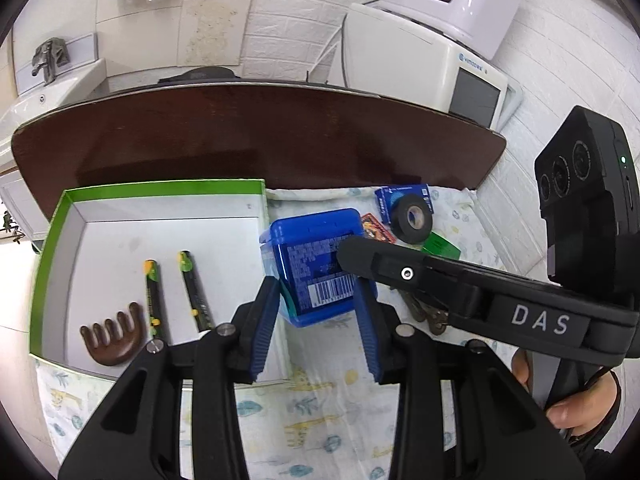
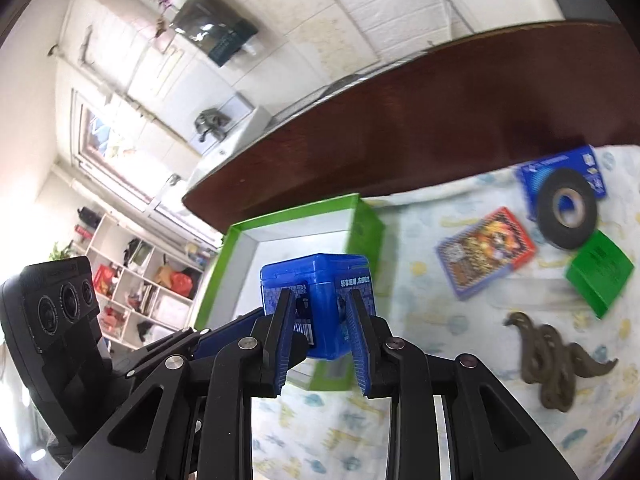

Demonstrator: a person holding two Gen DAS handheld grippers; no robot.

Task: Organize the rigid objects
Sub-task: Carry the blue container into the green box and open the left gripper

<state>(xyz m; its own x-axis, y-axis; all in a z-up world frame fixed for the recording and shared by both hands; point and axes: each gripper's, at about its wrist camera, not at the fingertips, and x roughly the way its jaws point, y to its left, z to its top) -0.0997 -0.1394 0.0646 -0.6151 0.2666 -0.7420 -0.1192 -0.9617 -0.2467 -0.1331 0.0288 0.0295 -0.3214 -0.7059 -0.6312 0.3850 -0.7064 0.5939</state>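
Both grippers pinch the same blue plastic box [image 2: 318, 304]: the right gripper [image 2: 320, 316] has its ribbed pads pressed on the box's two side faces at mid frame, and in the left wrist view the left gripper [image 1: 316, 300] closes on the box's lower end, by the barcode, while the right gripper's black finger crosses in from the right and lies over the box. The box appears lifted clear of the patterned cloth [image 2: 440, 420] and sits tilted, just right of the green-rimmed tray [image 1: 160, 188] in the left wrist view. Inside that tray, toward lower left, lie two dark pens [image 1: 172, 292] and a brown wooden comb [image 1: 114, 338]. On the cloth further right wait a roll of black tape [image 2: 566, 214] on a blue packet, a card pack [image 2: 486, 252], a small green box [image 2: 600, 270] and a brownish twisted piece [image 2: 554, 360]. The risk, as I judge it, is in the shared hold: if the two hands drift apart or twist unevenly, the smooth box could slip from one pair of pads and drop on the tray's near wall, tipping it. Lowered carelessly, it could also land on the pens.
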